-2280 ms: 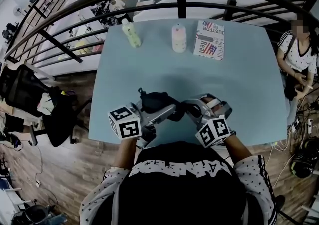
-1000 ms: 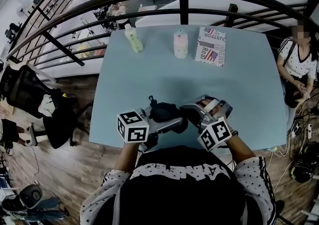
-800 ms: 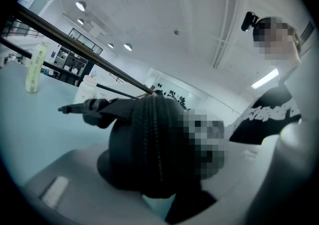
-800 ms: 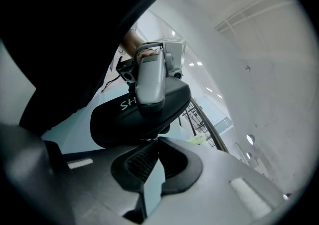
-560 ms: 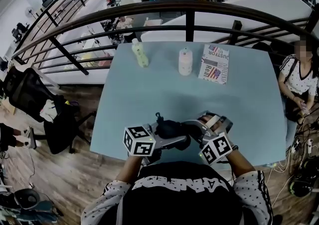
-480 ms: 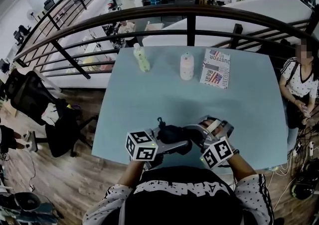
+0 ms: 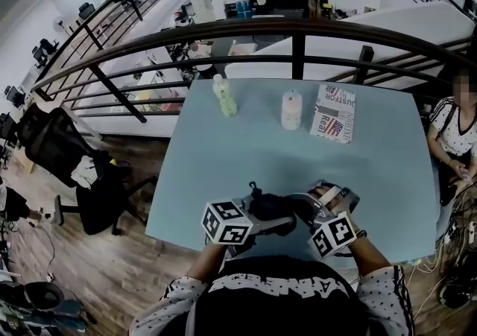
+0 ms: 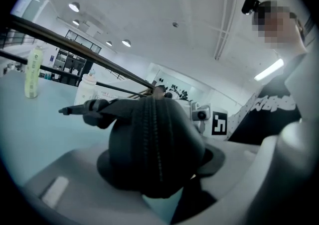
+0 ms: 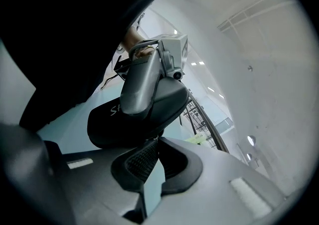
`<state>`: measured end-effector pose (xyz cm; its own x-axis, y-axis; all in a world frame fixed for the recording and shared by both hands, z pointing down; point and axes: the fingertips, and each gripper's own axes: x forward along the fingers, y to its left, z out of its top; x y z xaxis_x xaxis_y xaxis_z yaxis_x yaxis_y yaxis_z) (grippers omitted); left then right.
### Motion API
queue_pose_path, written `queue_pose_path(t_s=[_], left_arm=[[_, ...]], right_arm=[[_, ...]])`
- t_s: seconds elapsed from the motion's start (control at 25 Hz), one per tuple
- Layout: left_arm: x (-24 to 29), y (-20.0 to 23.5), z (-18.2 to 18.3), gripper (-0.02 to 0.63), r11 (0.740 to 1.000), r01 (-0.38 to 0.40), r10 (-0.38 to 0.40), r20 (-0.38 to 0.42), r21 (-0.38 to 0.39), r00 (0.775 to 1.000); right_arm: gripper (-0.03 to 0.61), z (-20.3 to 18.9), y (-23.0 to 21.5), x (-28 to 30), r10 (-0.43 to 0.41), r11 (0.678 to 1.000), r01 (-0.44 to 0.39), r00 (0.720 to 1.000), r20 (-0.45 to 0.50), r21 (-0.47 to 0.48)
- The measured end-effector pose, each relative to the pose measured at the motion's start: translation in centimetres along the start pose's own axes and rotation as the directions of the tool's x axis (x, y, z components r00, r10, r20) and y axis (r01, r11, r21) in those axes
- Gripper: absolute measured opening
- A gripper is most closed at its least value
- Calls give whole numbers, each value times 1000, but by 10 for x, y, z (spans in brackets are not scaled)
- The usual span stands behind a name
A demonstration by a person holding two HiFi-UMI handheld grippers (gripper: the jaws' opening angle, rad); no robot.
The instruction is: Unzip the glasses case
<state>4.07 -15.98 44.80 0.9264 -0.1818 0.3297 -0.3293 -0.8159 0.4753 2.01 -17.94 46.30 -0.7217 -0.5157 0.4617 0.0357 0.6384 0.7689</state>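
- Little has shifted: both tools and the glasses case (image 8: 154, 134) sit at the surface's (image 7: 246, 148) near edge as before; only the head view has swung.
- Left tool (image 8: 164, 169) is clamped round the case. Right tool (image 9: 149, 161) is pressed closed at the zip line; no pull is discernible.
- Unzipping looks barely begun. Next, the right tool should draw along the zip while the left steadies.
- Count: one case, two tools, a green bottle (image 7: 224, 96), a pale bottle (image 7: 291, 109), one printed packet (image 7: 333, 113).

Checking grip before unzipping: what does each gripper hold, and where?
Left gripper clamps the glasses case by one end; right gripper apparently pinches its zipper pull.
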Motion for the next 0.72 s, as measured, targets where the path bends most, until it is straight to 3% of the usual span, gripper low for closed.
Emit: queue_pose_path(t_s=[0.16, 0.36, 0.72], left_arm=[[5, 7, 6, 0, 1000, -6, 6, 11, -10, 1000], [12, 4, -7, 0, 1000, 8, -8, -49, -12, 999], [14, 1, -14, 0, 1000, 15, -16, -78, -7, 997]], right_arm=[[7, -5, -13, 3, -31, 999, 31, 999, -7, -45], [6, 0, -12, 3, -35, 999, 35, 999, 33, 0], [7, 6, -18, 4, -45, 998, 46, 998, 35, -31]])
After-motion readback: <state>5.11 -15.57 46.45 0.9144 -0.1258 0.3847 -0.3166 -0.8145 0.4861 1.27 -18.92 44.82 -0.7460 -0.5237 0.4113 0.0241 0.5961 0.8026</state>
